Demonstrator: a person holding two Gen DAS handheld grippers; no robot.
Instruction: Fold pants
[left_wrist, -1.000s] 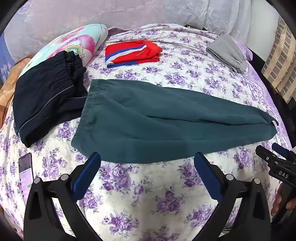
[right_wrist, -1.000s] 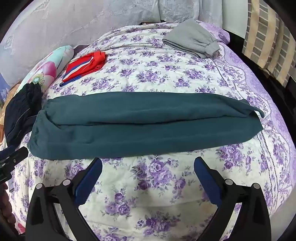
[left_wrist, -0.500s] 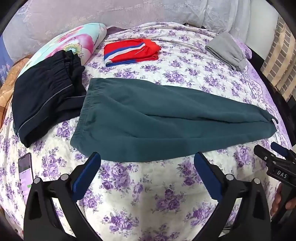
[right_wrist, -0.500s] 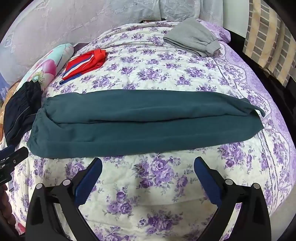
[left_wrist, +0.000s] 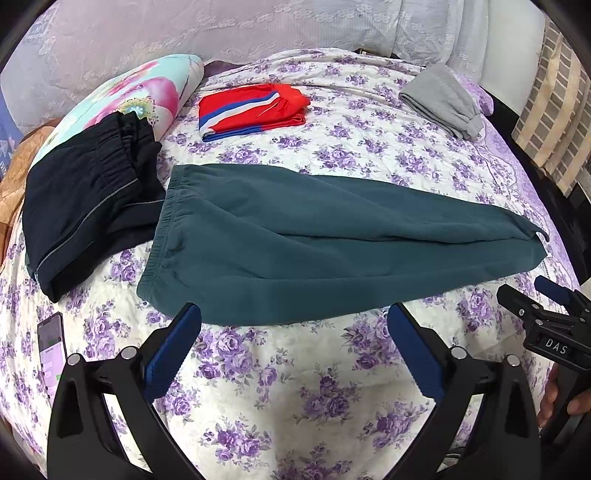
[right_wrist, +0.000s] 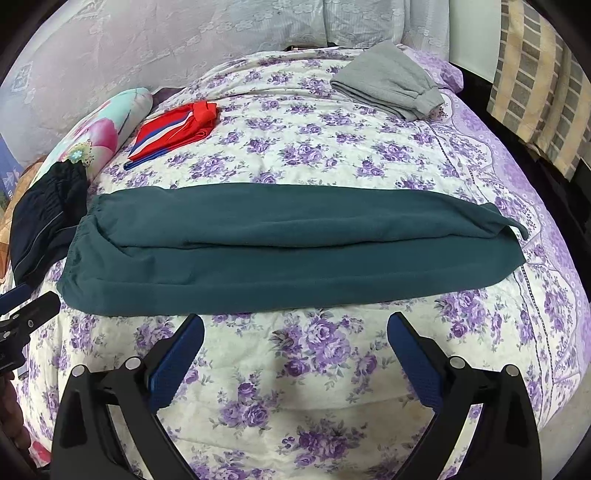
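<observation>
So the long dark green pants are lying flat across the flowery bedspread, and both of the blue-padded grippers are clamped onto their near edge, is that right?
Not quite. The long dark green pants do lie flat across the flowery bedspread, but neither gripper is clamped on them. The left gripper and right gripper are both open and empty, short of the near edge. Each wrist view shows this.
</observation>
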